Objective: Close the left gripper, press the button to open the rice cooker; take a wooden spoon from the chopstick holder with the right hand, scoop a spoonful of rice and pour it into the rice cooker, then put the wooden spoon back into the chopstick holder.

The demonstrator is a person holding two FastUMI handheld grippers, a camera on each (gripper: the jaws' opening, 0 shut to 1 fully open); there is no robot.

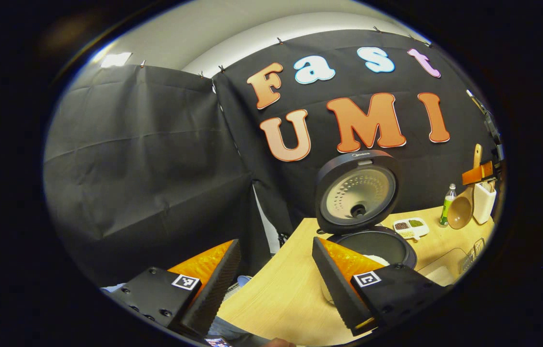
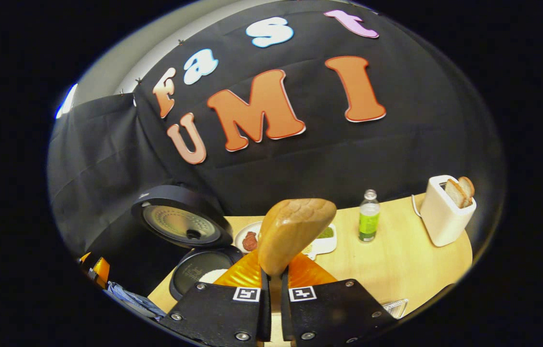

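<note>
Your right claw [image 2: 275, 277] grips the light wooden spoon [image 2: 293, 231]; your left claw [image 1: 276, 277] gapes beside the black lid-up rice cooker [image 1: 358, 193].

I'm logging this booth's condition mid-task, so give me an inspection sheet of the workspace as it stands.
Surface: light wooden table, a bare stretch at the front.
Job's things: rice cooker open, lid upright, white rice inside; wooden spoon held bowl-up; chopstick holder at the far right.
Clutter: green bottle, divided dish of grains, white toaster with bread slices.
Grippers: left hand-held gripper open, holding nothing; right hand-held gripper shut on the spoon's handle.
Cables: a white cord by the toaster.
Surroundings: black cloth walls, pale ceiling above.
</note>
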